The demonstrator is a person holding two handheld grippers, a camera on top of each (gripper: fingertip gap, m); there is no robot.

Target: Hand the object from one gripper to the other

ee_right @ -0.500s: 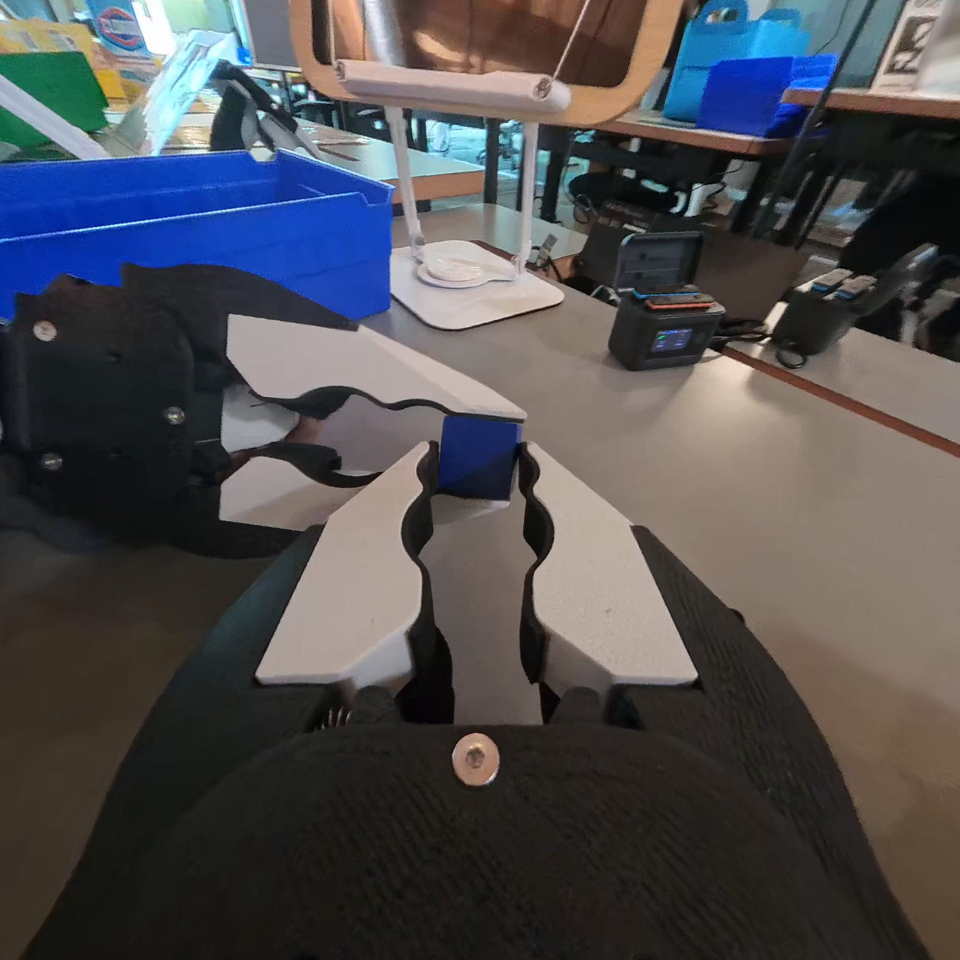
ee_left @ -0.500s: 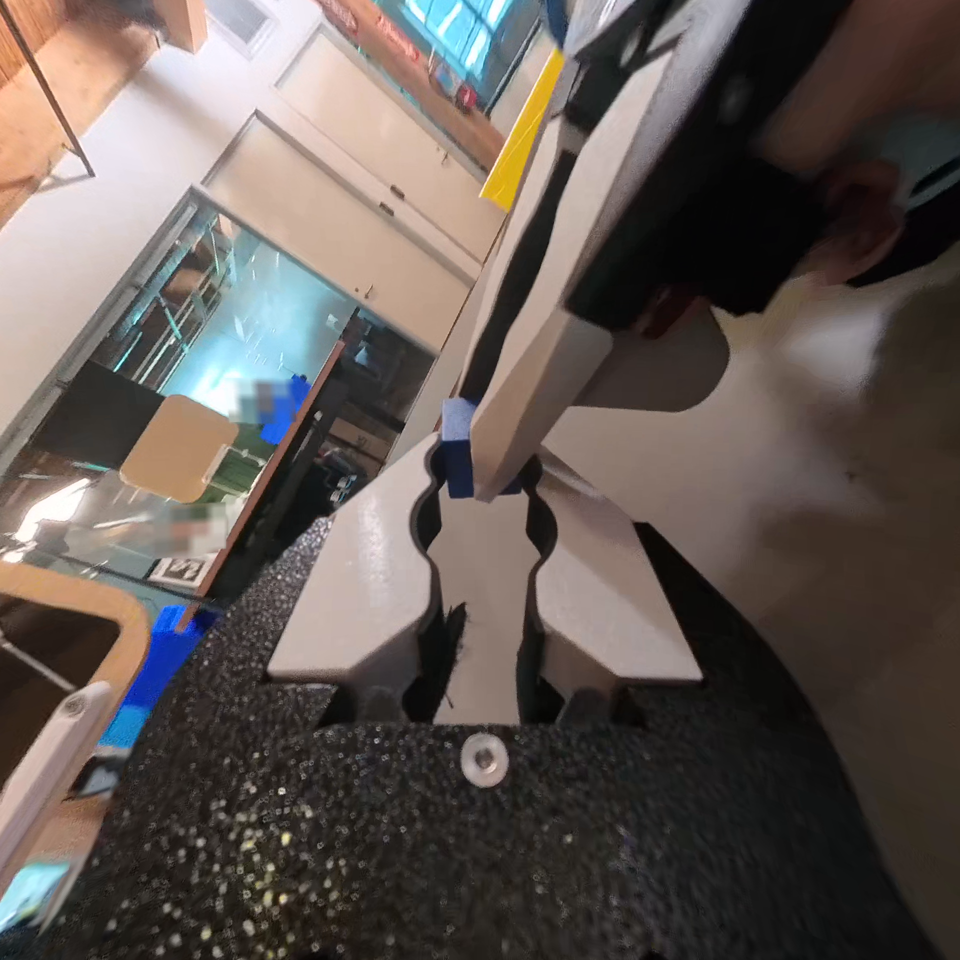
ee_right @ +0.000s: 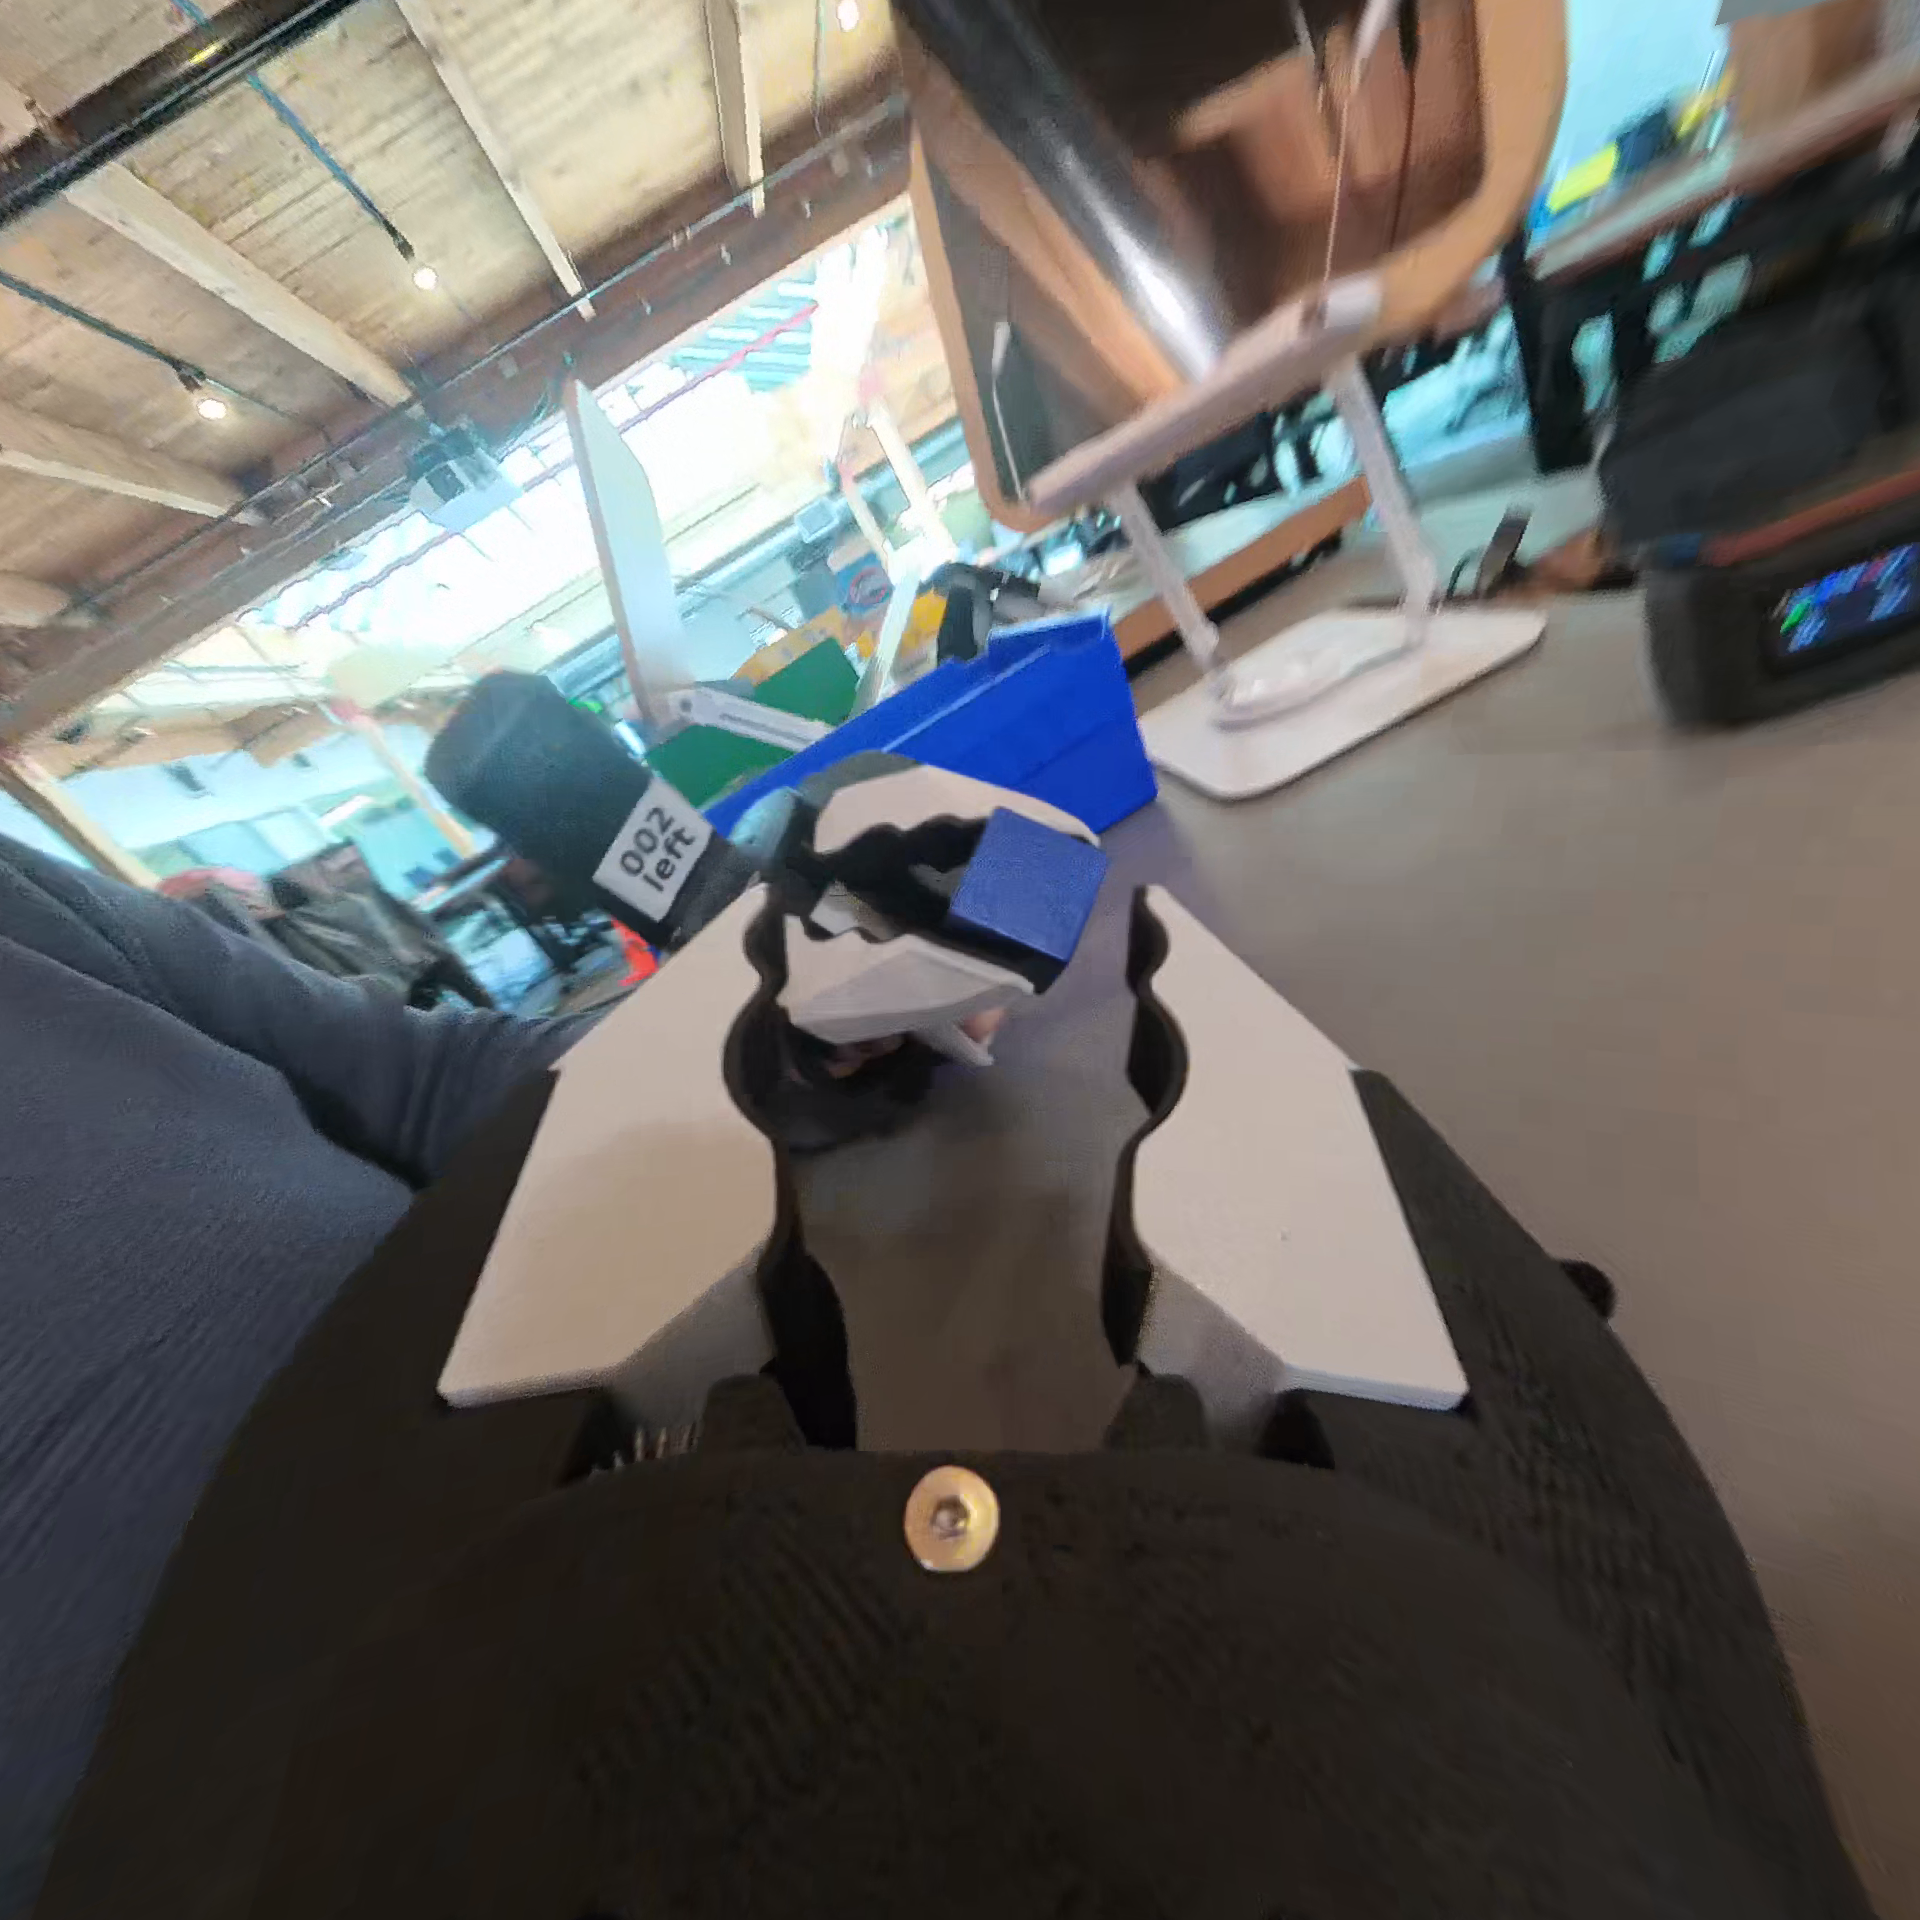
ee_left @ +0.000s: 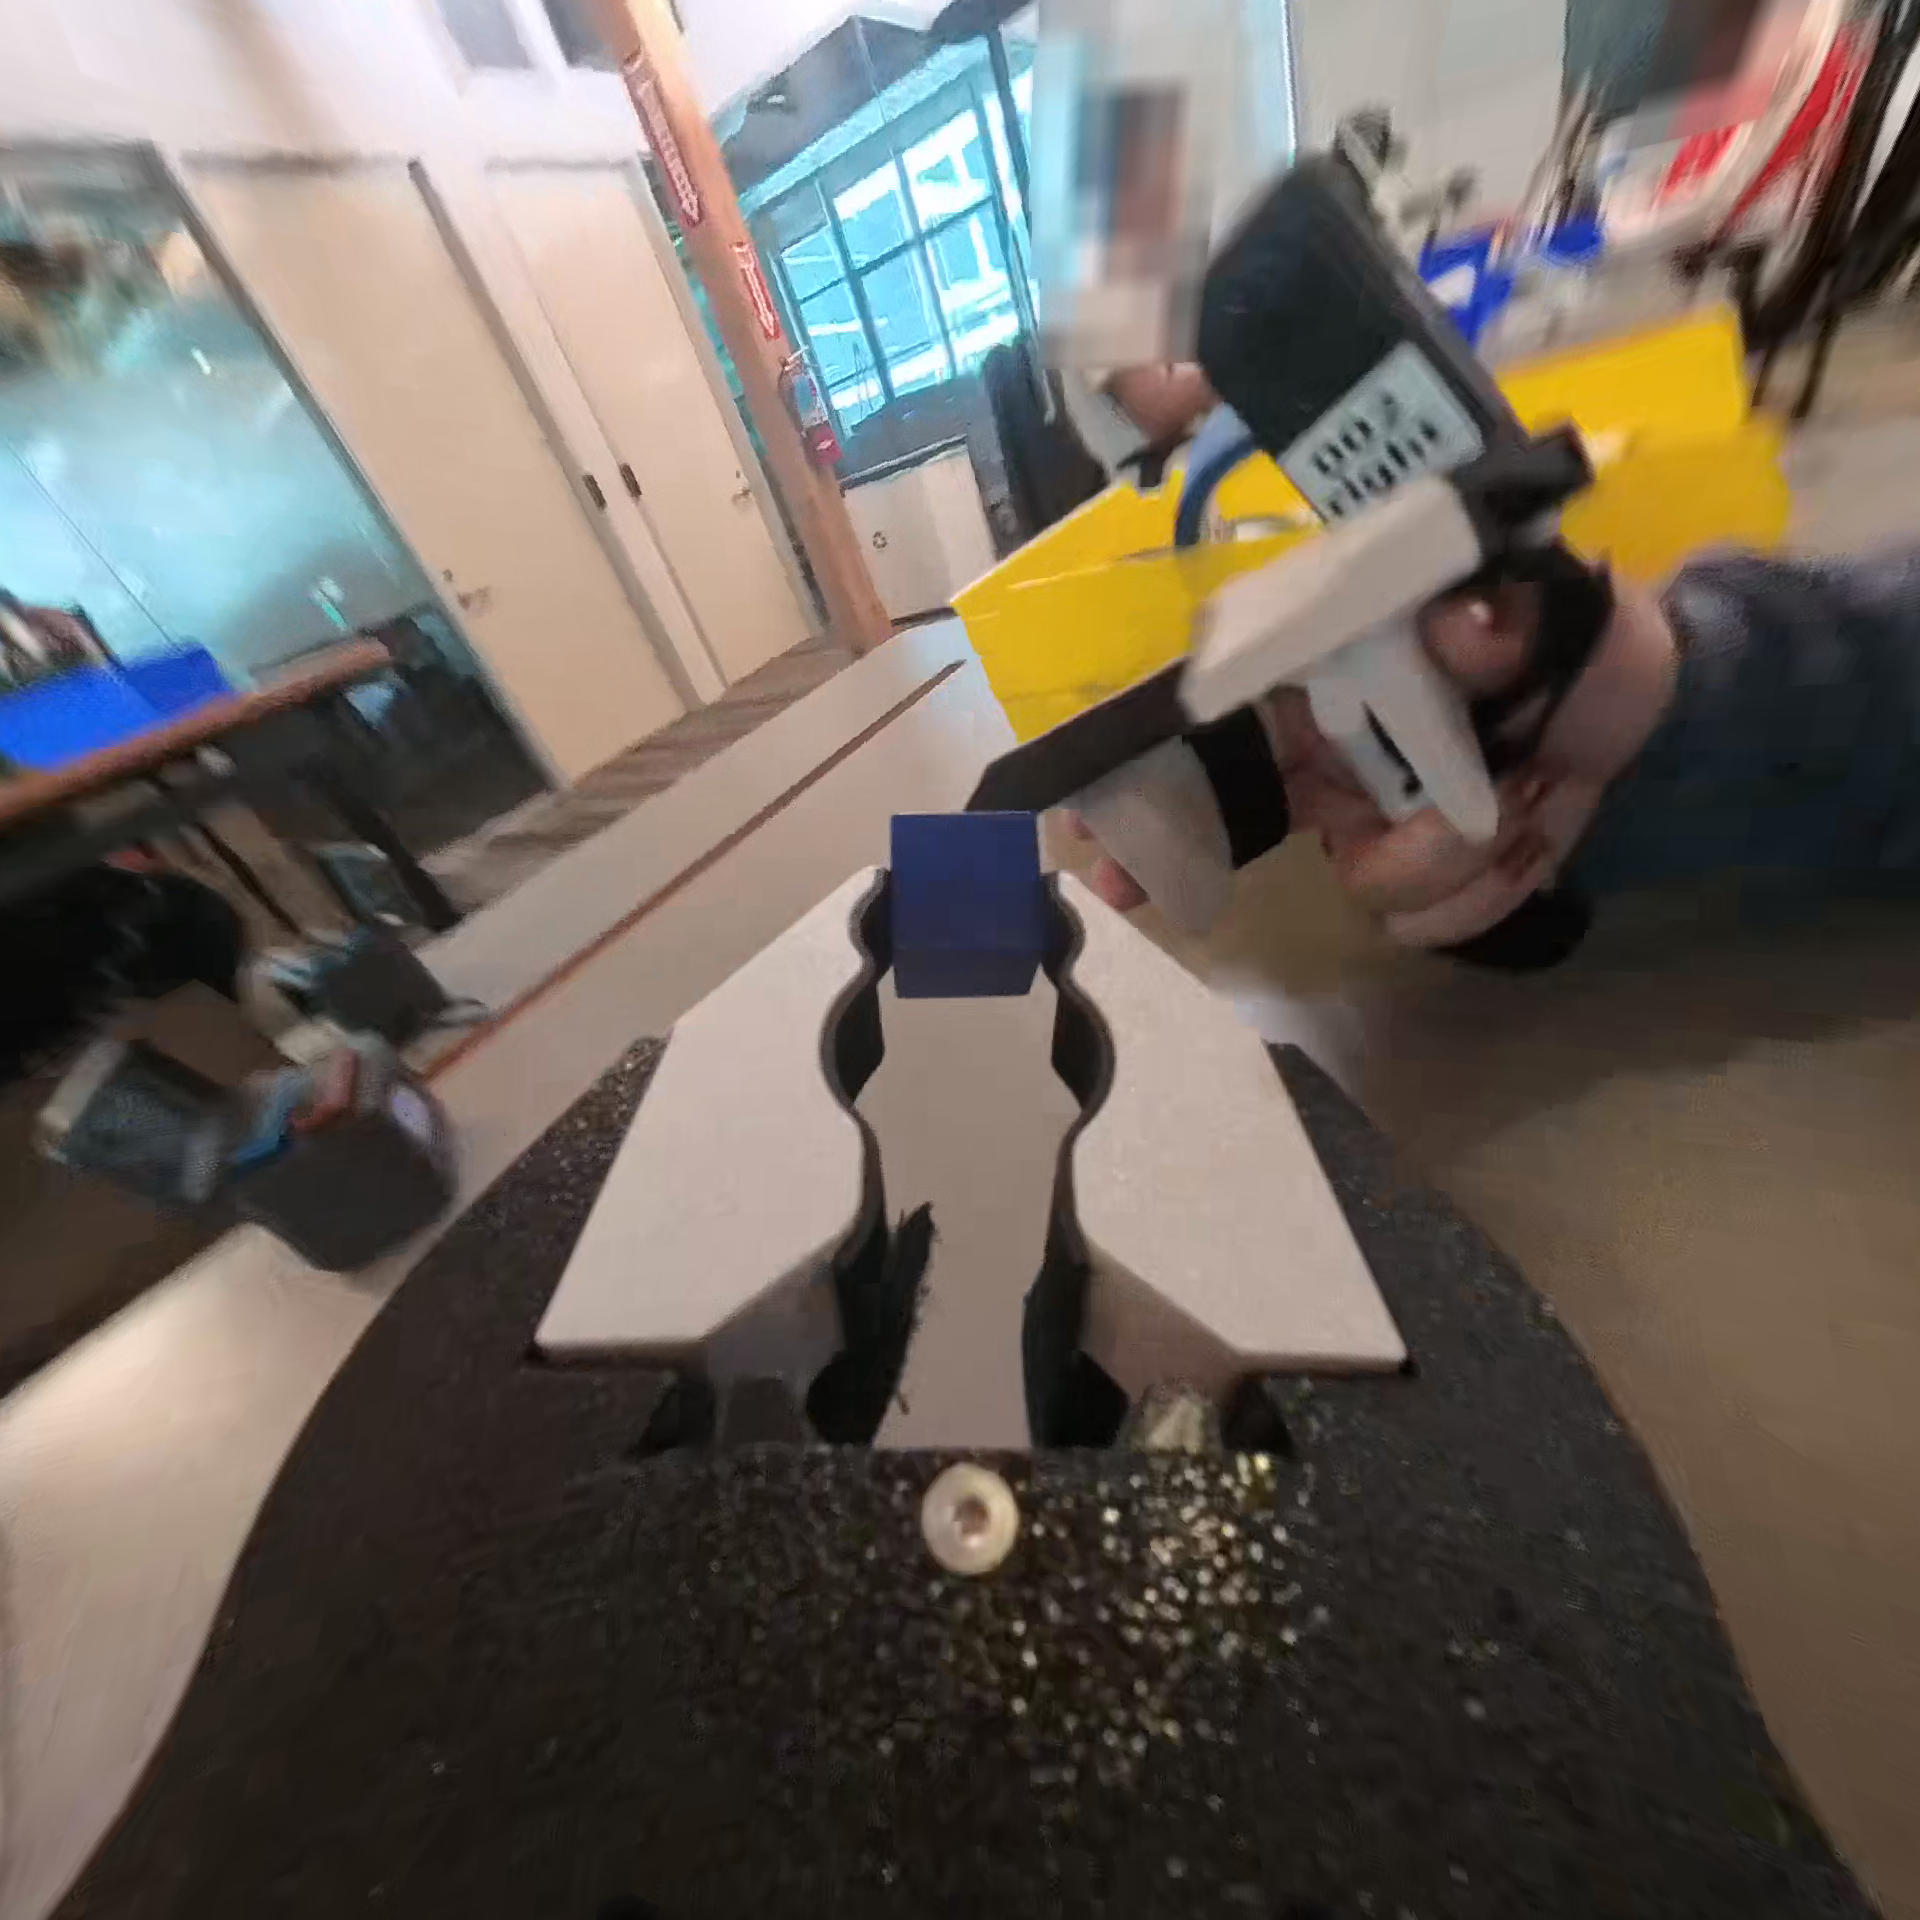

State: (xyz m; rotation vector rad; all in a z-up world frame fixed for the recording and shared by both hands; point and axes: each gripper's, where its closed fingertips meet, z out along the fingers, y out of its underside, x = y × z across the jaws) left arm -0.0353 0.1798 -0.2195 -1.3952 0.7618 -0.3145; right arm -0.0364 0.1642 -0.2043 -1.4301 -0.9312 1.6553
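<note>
A small blue cube (ee_left: 966, 904) is pinched between the tips of my left gripper (ee_left: 968, 925), held above the grey table. In the right wrist view the cube (ee_right: 1023, 883) sits between the left gripper's white fingers (ee_right: 894, 987), just beyond my right gripper (ee_right: 951, 925). The right gripper is open and empty, with its fingertips wide apart and clear of the cube. In the left wrist view a hand holds the right gripper to the upper right, and its fingers (ee_left: 1153, 862) are close behind the cube.
A blue bin (ee_right: 1018, 717), a white stand base (ee_right: 1340, 675) and a black device with a screen (ee_right: 1797, 634) stand on the grey table (ee_right: 1507, 987). Yellow bins (ee_left: 1091, 623) are behind the right gripper. A person's grey sleeve (ee_right: 156, 1143) fills the left. Less than 4 cm separates the two grippers' tips.
The right gripper has opened, let go of the blue cube and drawn back. The left gripper now holds the cube alone. Both views have swung and are blurred.
</note>
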